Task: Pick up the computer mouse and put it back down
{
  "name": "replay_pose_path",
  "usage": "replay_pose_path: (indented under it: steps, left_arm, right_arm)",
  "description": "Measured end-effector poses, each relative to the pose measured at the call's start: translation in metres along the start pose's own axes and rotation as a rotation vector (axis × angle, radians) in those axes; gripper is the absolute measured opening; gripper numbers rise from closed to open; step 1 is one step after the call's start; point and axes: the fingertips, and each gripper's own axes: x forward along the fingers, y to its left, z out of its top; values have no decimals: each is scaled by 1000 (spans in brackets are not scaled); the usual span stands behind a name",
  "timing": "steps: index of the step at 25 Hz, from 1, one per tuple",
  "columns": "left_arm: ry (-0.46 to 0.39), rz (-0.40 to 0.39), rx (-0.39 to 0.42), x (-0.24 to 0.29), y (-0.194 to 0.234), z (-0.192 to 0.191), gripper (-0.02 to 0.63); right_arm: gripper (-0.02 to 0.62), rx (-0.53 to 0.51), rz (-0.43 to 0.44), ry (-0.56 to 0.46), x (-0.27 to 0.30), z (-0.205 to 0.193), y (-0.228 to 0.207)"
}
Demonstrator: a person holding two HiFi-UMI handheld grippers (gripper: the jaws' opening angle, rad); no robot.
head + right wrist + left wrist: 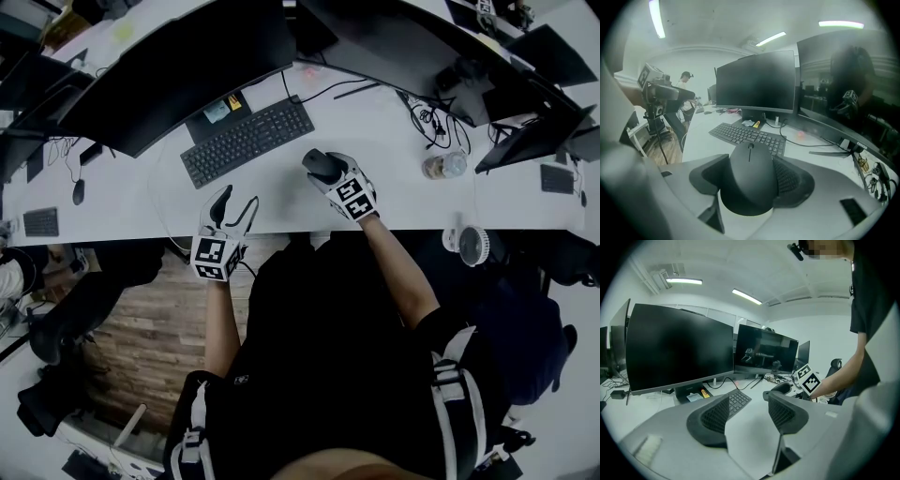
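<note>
White office desk (403, 187), dark monitors (187, 66) along far side, black keyboard (246, 141) in front of them.

Found computer mouse (749, 178) in right gripper (328, 172): clamped between both pads, jaws set fairly wide to take its width. Seated well back in the gap, rounded rear end toward gripper camera, scroll-wheel end pointing out past fingertips toward keyboard (wheel side up, body roughly level). Pressed on each flank by a pad, no gap seen on either side. Placed, in head view, just right of keyboard, over bare desk and short of front edge. Cannot tell whether underside touches desk top (hidden by mouse body and jaws).

Left gripper (236, 202) at front edge of desk, nearer the person than the keyboard, well apart from mouse. Jaws apart, holding nothing; only bare desk and a keyboard corner seen through the gap.
</note>
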Motion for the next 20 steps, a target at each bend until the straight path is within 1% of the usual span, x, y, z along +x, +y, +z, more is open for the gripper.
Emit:
replay_pose_path:
  steps: [5, 11, 20]
  left_arm:
    - [-23, -3, 8, 3, 0, 11, 255]
    - [-48, -10, 18, 4, -1, 18, 255]
    - [-54, -26, 30, 0, 4, 20, 255]
  right_arm:
    - [293, -3, -13, -15, -9, 17, -7]
    - [293, -12, -30, -44, -18, 36, -5]
    - [293, -36, -60, -113, -28, 66, -1]
